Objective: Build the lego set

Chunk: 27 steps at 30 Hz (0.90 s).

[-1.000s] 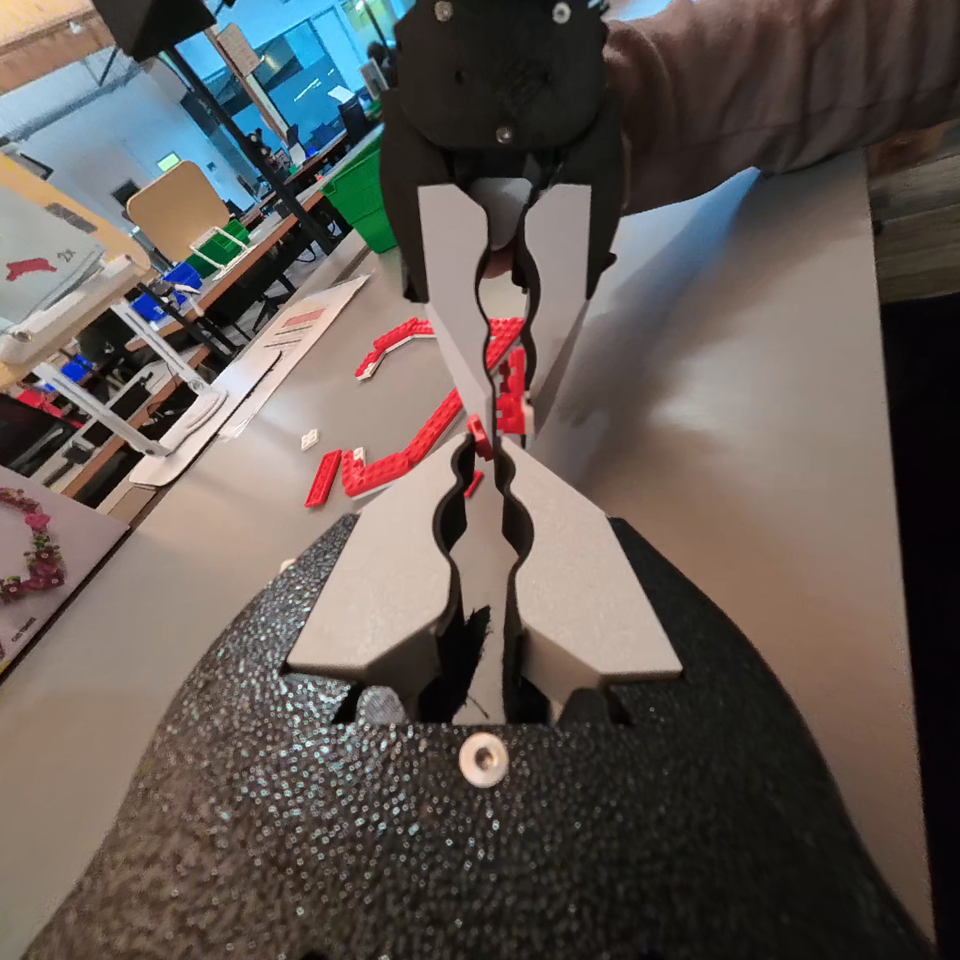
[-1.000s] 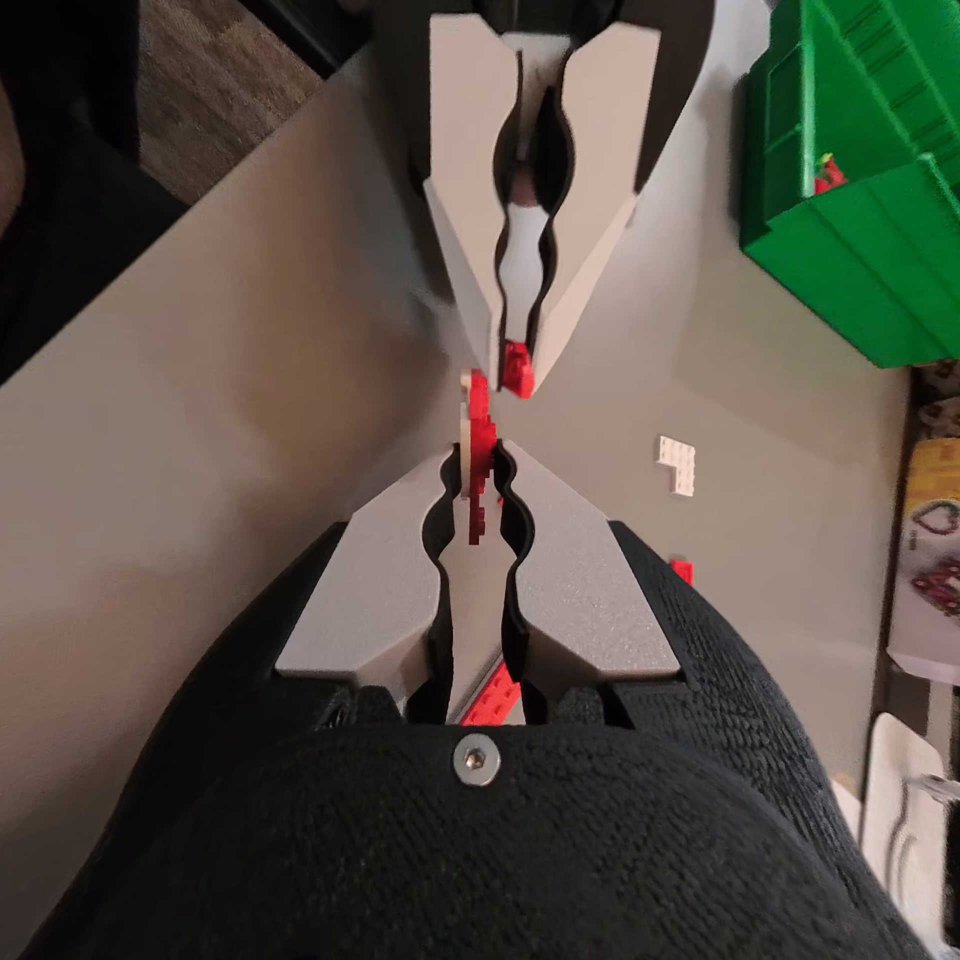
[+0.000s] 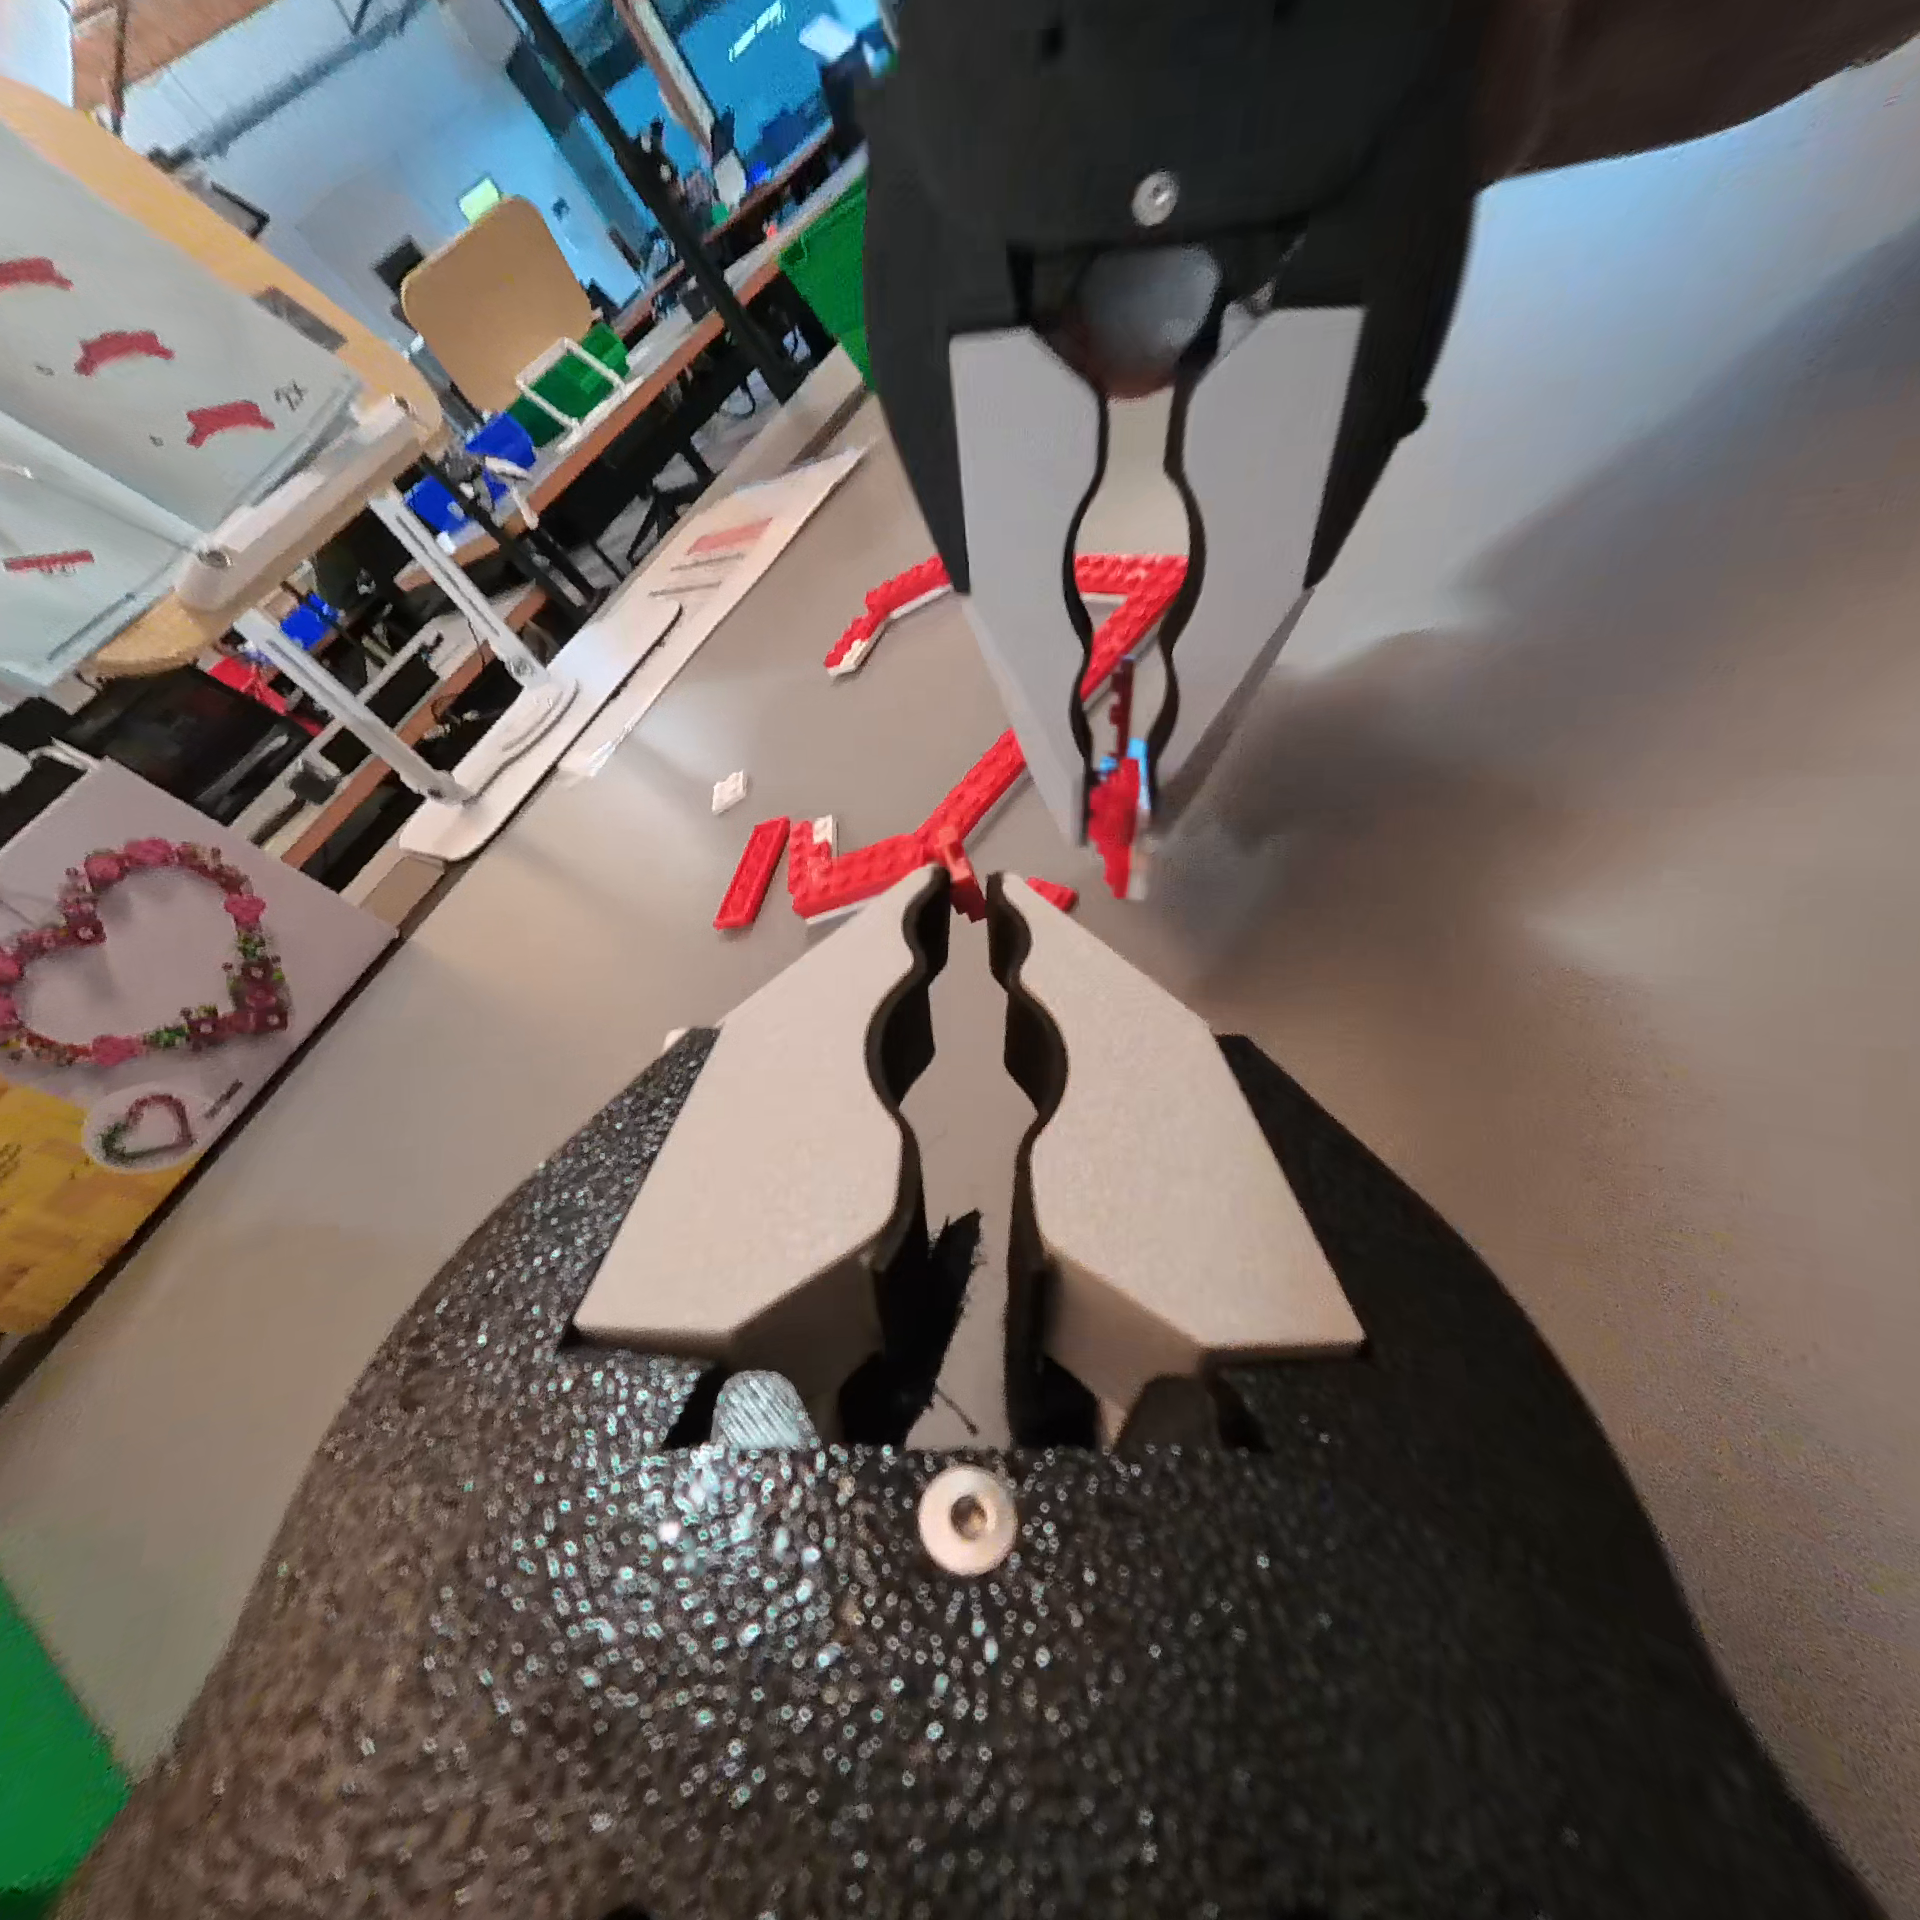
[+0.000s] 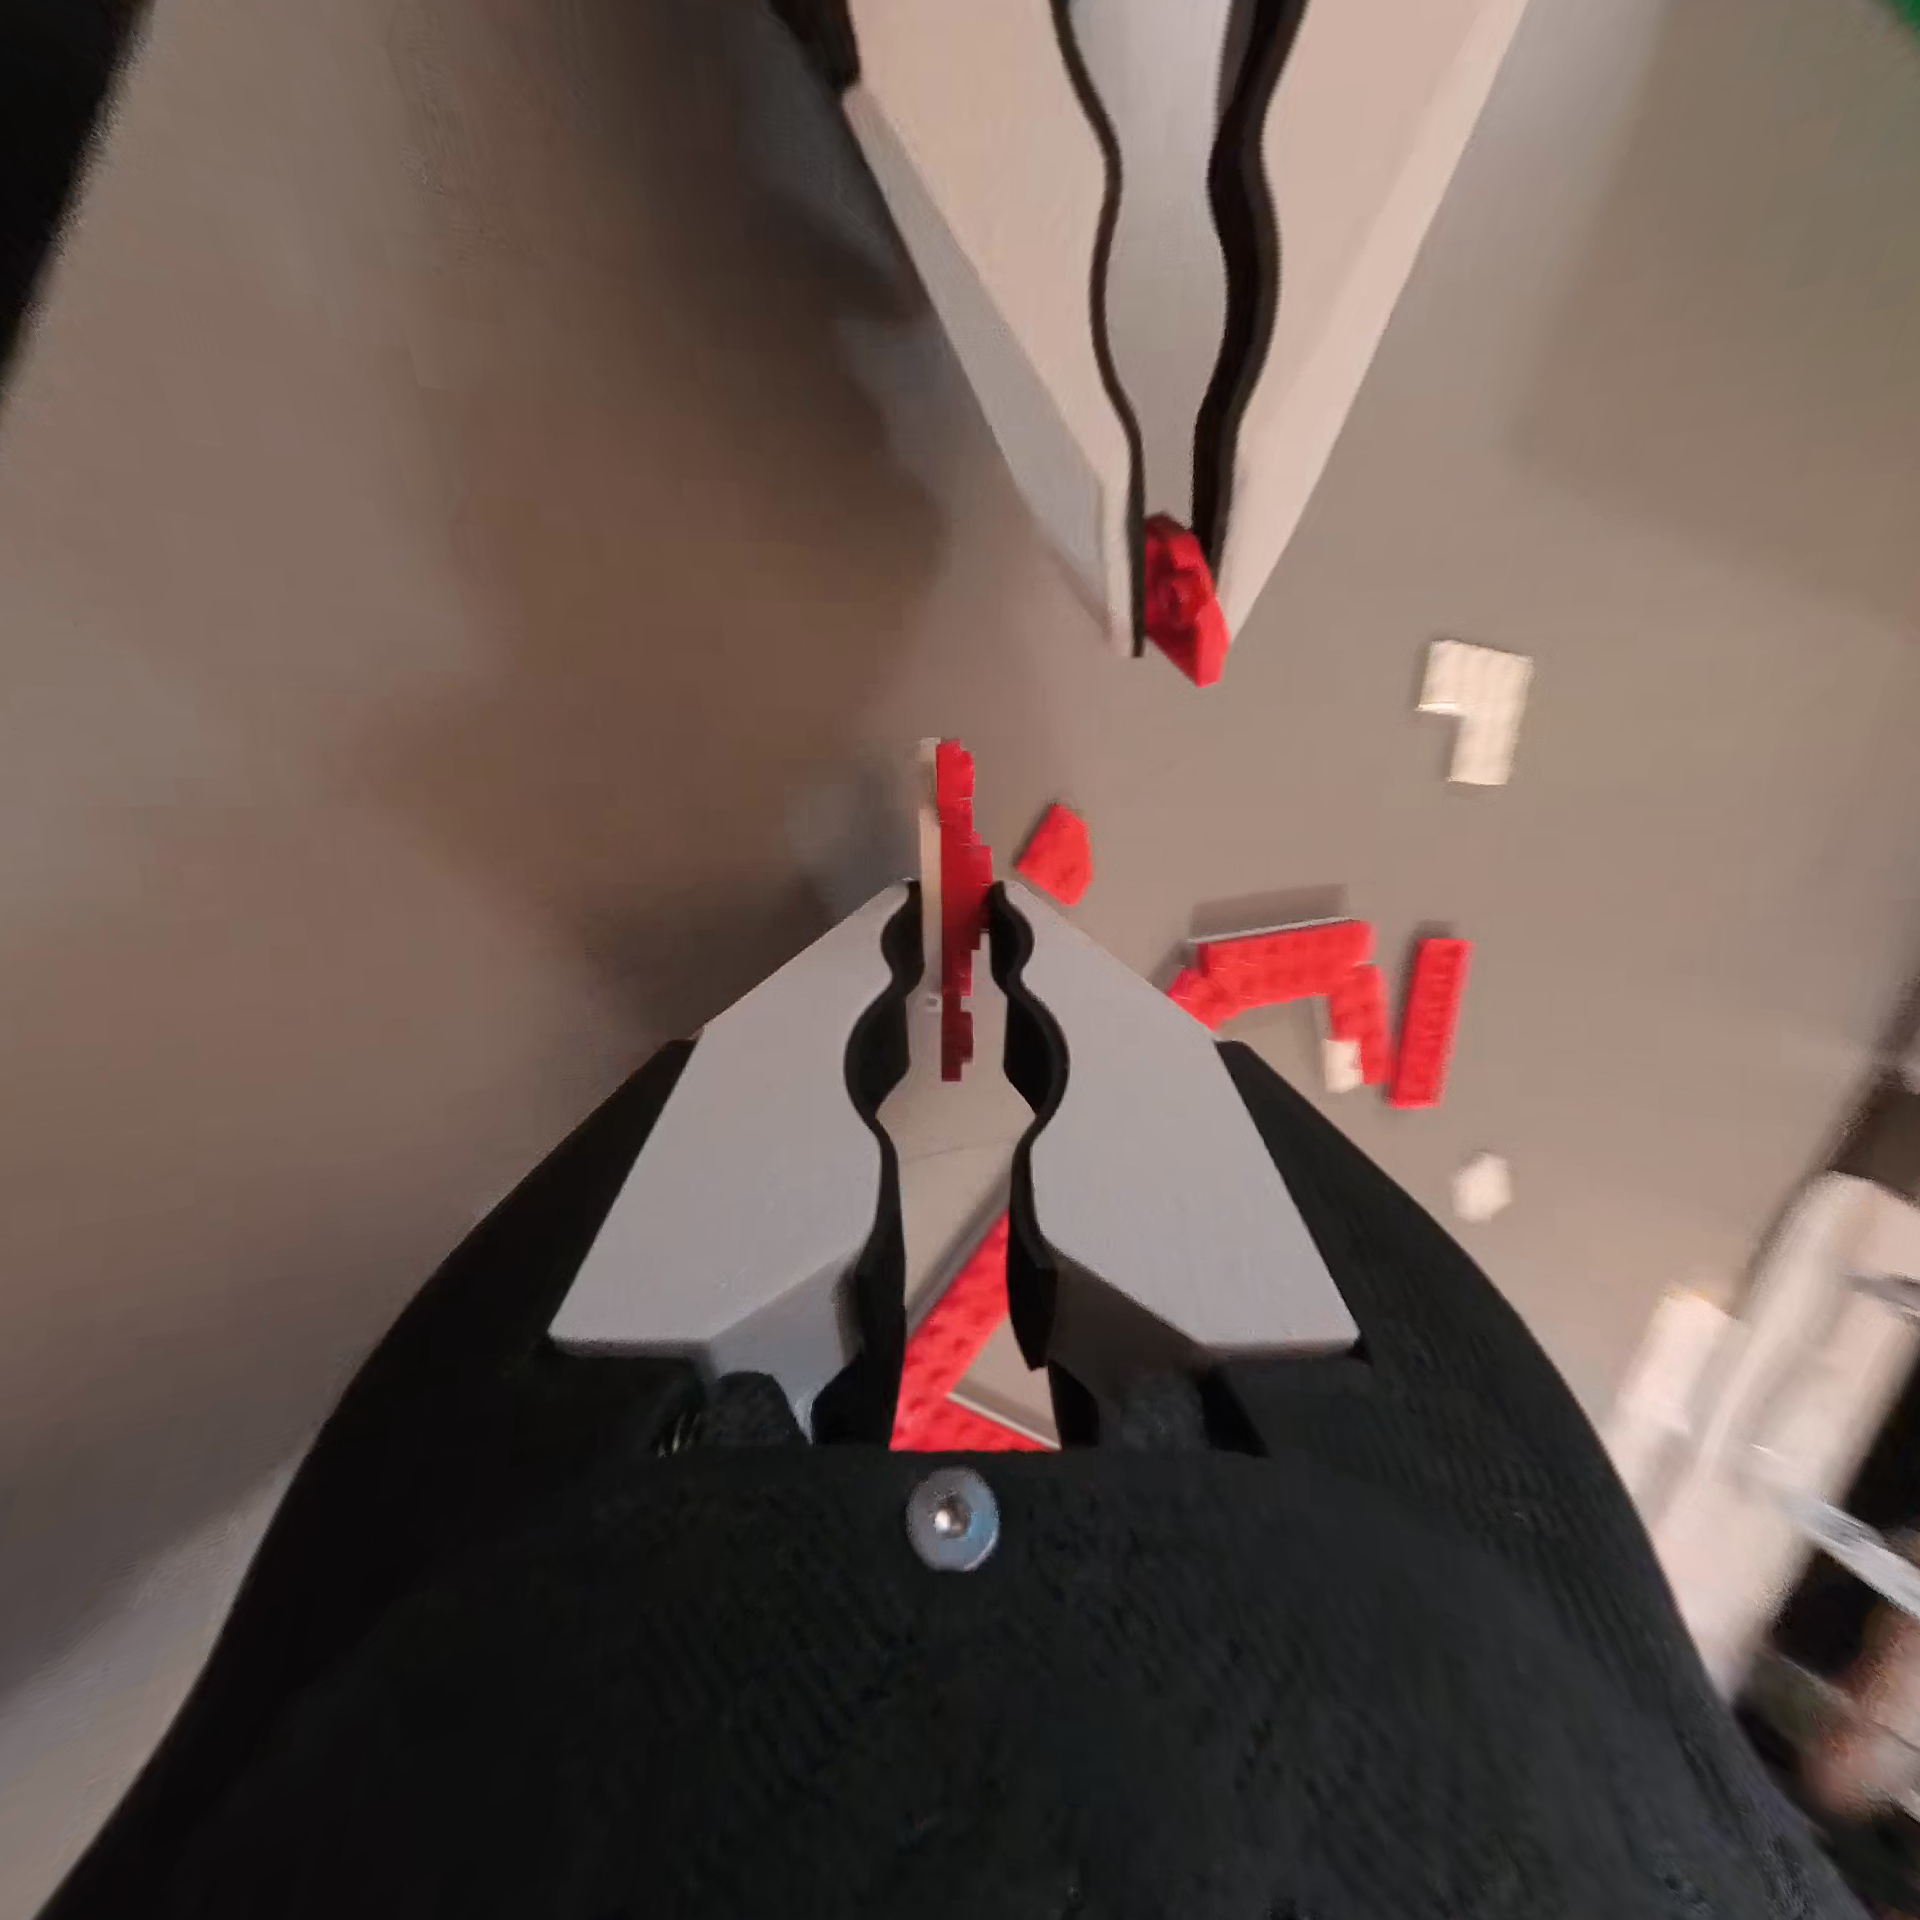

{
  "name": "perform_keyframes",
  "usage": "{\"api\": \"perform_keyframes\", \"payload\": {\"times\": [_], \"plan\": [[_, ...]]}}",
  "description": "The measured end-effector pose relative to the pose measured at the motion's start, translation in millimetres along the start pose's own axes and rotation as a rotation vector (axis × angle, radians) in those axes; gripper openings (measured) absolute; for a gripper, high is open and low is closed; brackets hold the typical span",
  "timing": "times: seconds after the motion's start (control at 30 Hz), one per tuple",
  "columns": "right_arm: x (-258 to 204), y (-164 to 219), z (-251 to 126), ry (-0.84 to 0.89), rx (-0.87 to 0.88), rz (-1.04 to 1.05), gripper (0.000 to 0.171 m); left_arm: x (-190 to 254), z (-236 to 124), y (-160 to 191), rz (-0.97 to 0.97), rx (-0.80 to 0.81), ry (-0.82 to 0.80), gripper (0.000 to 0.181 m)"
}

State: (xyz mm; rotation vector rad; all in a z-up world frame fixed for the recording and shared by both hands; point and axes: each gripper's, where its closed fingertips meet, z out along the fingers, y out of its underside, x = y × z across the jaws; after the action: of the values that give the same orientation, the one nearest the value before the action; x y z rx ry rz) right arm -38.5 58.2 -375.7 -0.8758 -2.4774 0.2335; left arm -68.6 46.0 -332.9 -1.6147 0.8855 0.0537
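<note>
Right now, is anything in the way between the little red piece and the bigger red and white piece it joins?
Nothing visible. The left gripper holds the little red piece and the right gripper holds the red and white assembly. Only open air lies between them; the loose bricks lie on the table, off to the side.

The matte grey worktop [image 3: 1558, 1091] carries loose lego pieces. A long red studded angled strip [image 3: 914, 842] lies flat on it, with a separate narrow red plate [image 3: 750, 873] just beside its near end. Farther back lies a curved red strip with a white end [image 3: 883, 623]. A small white L-shaped plate [image 3: 729, 792] sits apart from the red pieces. In the right wrist view a small red wedge plate [image 4: 1058, 850] lies near the angled strip. A white lamp base [image 3: 499, 769], a flat printed sheet [image 3: 727, 561] and a box with a flower heart picture [image 3: 156, 997] rest along the worktop's edge.
</note>
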Motion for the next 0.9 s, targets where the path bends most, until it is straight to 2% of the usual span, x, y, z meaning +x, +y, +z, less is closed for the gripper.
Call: {"api": "perform_keyframes", "payload": {"times": [0.03,0.13,0.23,0.43,0.57,0.77,0.83,0.9], "plan": [[7,-1,-1,0.085,-0.008,-0.056,0.01,-1,1,3,-0.012,-0.02,-0.002,0.005],[14,-4,1,0.292,-0.051,-0.277,0.01,-6,3,11,-0.046,-0.072,-0.02,0.005],[14,4,8,0.426,-0.148,-0.449,0.01,-8,3,13,-0.042,-0.083,-0.039,0.005],[16,5,4,0.592,-0.186,-0.563,0.015,-3,4,9,0.015,-0.068,-0.032,0.005],[6,2,-3,0.527,-0.12,-0.481,0.025,-1,5,10,0.096,-0.072,-0.042,0.005],[-17,1,-17,0.279,0.041,-0.268,0.041,7,6,5,0.247,-0.038,-0.058,0.005],[-24,-8,-23,0.163,0.161,-0.072,0.038,10,4,-3,0.284,0.018,-0.052,0.005],[-16,-29,-38,0.111,0.377,0.155,0.034,16,-1,-16,0.268,0.102,-0.014,0.005]]}}
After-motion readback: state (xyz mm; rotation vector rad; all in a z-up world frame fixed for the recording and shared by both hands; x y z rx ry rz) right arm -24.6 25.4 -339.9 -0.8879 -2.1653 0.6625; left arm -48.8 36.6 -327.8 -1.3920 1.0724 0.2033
